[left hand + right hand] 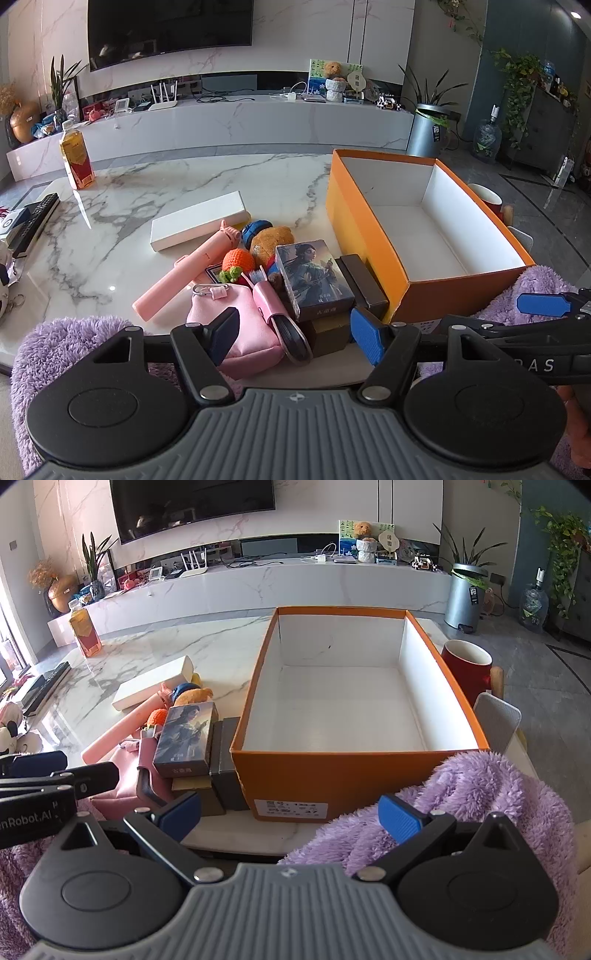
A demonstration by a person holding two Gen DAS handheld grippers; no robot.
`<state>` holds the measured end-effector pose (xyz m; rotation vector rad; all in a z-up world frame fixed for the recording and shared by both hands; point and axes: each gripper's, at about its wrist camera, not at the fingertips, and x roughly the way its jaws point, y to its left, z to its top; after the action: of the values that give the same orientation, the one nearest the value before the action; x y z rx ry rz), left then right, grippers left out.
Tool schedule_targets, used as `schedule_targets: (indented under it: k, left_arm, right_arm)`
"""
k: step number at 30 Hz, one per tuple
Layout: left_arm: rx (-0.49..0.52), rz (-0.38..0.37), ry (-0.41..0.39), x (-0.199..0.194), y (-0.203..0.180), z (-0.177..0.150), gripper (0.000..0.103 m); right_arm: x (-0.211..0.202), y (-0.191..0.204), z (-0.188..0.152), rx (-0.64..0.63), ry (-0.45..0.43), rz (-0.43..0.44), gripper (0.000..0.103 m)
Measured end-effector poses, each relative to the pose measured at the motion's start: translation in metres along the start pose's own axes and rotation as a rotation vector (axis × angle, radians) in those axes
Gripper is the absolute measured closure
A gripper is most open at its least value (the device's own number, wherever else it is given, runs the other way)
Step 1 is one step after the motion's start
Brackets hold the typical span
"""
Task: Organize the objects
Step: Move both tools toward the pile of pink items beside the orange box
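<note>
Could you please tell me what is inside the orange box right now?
Nothing: the orange box shows only bare white floor and walls. Its near wall hides a strip of floor.

In the left wrist view the stuffed bear (271,240) lay mostly buried under the picture box (314,278) and the orange knitted toy (239,261), so its shape could not be made out. A dark box (364,282) was wedged between the picture box and the orange box (364,236), only its top showing. The remote (35,223) was cut off at the left edge. In the right wrist view the label (297,808) print was too small to read, and the red mug (467,672) stood half hidden behind the orange box wall.
</note>
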<state>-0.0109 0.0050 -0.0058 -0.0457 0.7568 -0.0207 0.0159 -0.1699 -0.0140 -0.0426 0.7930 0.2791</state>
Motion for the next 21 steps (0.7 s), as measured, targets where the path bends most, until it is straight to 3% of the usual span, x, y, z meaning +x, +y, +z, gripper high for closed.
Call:
schedule_targets:
  k: [13, 16, 21]
  left_arm:
    - [-0.009, -0.009, 0.007, -0.001, 0.006, -0.002, 0.024]
    - [-0.007, -0.012, 0.014, -0.001, 0.010, -0.002, 0.029]
    - [-0.020, -0.013, 0.024, -0.001, 0.023, 0.000, 0.035]
  right_arm:
    - [0.000, 0.008, 0.002, -0.024, 0.003, -0.003, 0.001]
    - [0.000, 0.010, 0.003, -0.034, 0.006, 0.009, 0.002]
    - [0.003, 0.019, 0.005, -0.065, 0.015, 0.030, 0.016]
